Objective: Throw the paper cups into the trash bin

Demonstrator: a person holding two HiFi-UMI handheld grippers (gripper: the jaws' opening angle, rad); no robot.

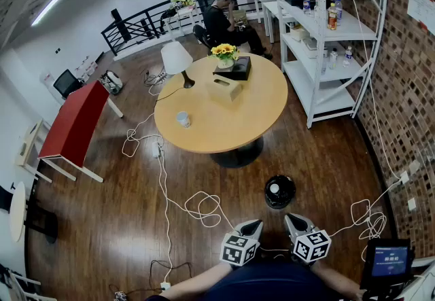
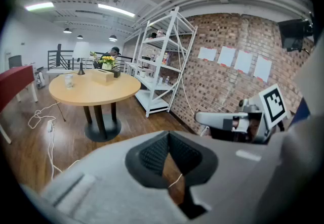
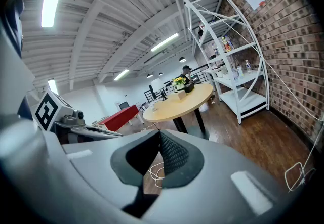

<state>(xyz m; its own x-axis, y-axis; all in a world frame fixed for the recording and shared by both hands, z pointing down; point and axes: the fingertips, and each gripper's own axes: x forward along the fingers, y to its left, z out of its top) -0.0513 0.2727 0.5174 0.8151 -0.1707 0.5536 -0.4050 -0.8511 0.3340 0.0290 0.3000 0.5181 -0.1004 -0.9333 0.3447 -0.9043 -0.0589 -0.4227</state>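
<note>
The left gripper [image 1: 252, 224] and right gripper [image 1: 293, 219] are hovering side by side at the lower edge of the head view, just in front of the person, jaws pointing forward. Both claws are clenched: in the left gripper view the left gripper [image 2: 168, 140] is pressing its pads together on nothing, and in the right gripper view the right gripper [image 3: 159, 139] is doing the same.

White cables [image 1: 198, 207] are lying looped on the wood floor [image 1: 115, 225] ahead of the left gripper. The bin [image 1: 279, 191], round and black, is standing on the floor just beyond the right gripper, between the grippers and the table [image 1: 231, 126].

The table, round and light wood, is standing well beyond the bin. The cup [image 1: 183, 119] is standing upright on the table's near left part, apart from everything else on it. Farther back on the table, a tissue box [image 1: 224, 88], a lamp [image 1: 176, 59], a black box [image 1: 233, 68] and flowers [image 1: 224, 52] are sitting near the far edge.

A red table [image 1: 75, 121] is standing to the left, and a white shelf [image 1: 326, 34] is standing to the right, against a brick wall [image 1: 408, 89]. A person [image 1: 224, 21] is sitting beyond the table.
</note>
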